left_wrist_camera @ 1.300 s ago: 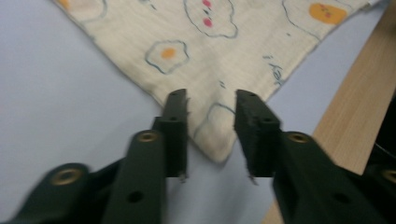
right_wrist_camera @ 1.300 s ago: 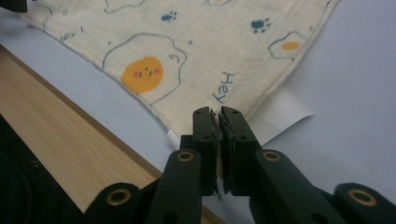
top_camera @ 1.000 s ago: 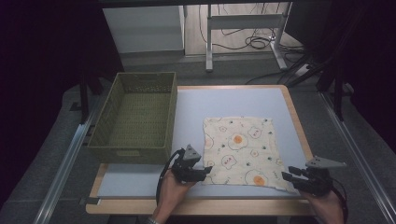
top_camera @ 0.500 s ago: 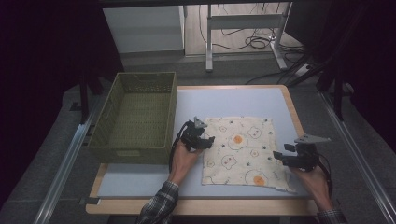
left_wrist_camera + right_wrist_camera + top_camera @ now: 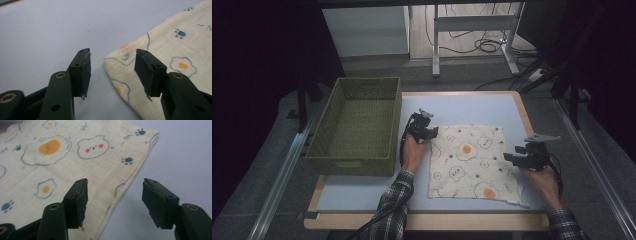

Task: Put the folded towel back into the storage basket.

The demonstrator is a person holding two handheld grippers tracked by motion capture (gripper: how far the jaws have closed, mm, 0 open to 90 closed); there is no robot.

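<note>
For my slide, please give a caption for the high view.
Two open tongs, left and right, flank a printed cloth beside a basket.

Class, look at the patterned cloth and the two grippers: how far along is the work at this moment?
Done: nothing. The cloth lies flat and unfolded on the table; the basket is empty. In hand: the left gripper straddles the cloth's far left corner, the right gripper its right edge, both open. Left: gripping the cloth.

Cream egg-print cloth (image 5: pixel 472 162) lies flat, spread on the table.
</note>
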